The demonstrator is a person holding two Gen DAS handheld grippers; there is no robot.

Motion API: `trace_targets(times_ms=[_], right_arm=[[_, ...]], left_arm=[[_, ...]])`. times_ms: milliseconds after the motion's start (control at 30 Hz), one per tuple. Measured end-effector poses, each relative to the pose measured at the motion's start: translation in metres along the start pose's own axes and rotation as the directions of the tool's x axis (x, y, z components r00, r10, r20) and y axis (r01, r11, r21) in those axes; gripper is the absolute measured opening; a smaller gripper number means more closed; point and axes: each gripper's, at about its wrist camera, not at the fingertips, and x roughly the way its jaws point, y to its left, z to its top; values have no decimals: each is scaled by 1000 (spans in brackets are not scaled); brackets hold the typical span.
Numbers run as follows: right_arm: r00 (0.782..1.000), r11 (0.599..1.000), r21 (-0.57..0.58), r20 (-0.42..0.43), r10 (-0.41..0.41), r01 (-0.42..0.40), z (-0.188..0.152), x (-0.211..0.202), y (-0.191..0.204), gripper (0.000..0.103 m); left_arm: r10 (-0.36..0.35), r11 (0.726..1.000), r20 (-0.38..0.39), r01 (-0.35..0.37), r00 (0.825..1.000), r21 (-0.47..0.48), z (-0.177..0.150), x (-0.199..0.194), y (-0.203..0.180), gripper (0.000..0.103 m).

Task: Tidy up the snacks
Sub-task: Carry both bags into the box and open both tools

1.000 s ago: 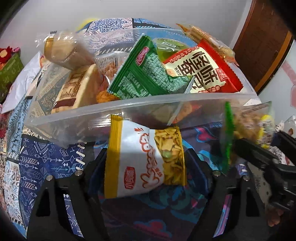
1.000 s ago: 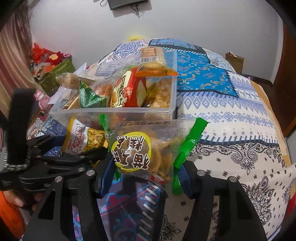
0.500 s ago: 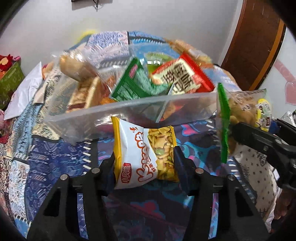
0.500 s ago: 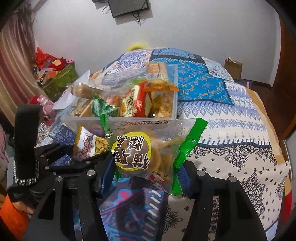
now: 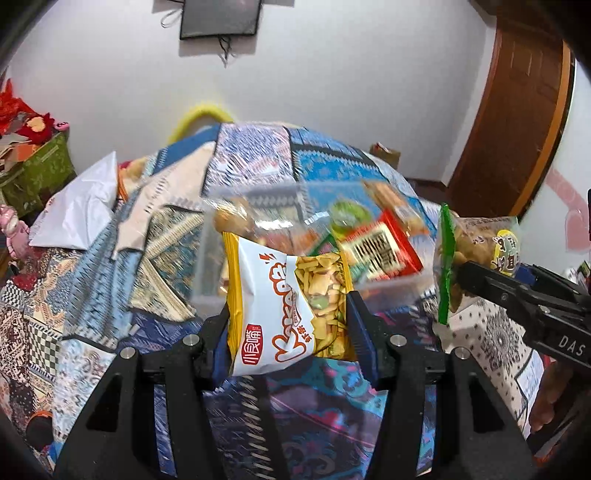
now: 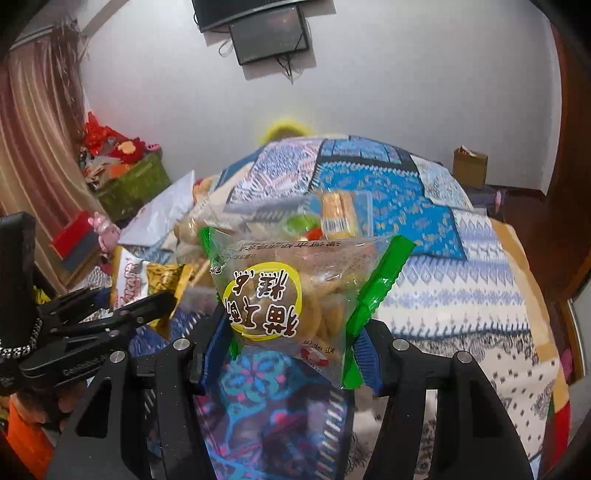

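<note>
The left wrist view shows a brown wooden door at its right edge, which the right wrist view barely catches; the right wrist view alone shows a striped curtain on the left and a small cardboard box by the far wall. Both views show a dark screen mounted on the white wall and a green box of red decorations beside the bed.

The left hand-held gripper is clamped on a white and yellow snack bag, its 2 blue pads pressing the bag's sides; the bag stands upright between them, lifted clear of the patterned bedspread. The right hand-held gripper is clamped on a clear bag with green ends, which holds round brown cakes and bears a yellow label; it sits crosswise between the pads, also off the bed. Each view shows the other hand-held gripper at its edge with its bag, so the 2 are side by side and apart.

Beyond both bags, a clear plastic bin rests on the bed. It is filled with snack packets, among them a red packet, a green one and an orange-wrapped bar leaning at the far corner. The bin is blurred in both views.
</note>
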Motion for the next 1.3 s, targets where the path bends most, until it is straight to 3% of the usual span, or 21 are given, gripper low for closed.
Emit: trace_targets(times_ms=[400, 667, 800, 933, 1133, 1300], right_arm=[[999, 1000, -6, 36, 18, -18, 38, 37, 16, 56], [1000, 1000, 0, -11, 18, -18, 49, 77, 24, 56], [999, 1000, 0, -42, 7, -7, 49, 94, 24, 56], [998, 1000, -15, -66, -4, 3, 46, 103, 26, 58], [996, 997, -82, -90, -22, 15, 45, 101, 35, 67], [996, 998, -55, -89, -3, -1, 46, 92, 33, 71]], left_arm=[[36, 999, -14, -36, 999, -37, 21, 34, 28, 55], [6, 998, -20, -7, 1000, -70, 28, 64, 33, 55], [-2, 999, -6, 2, 1000, -36, 31, 72, 28, 55], [14, 1000, -52, -15, 999, -26, 27, 90, 29, 56], [-24, 998, -71, 20, 997, -64, 21, 88, 37, 60], [-21, 997, -45, 18, 999, -70, 21, 67, 36, 64]])
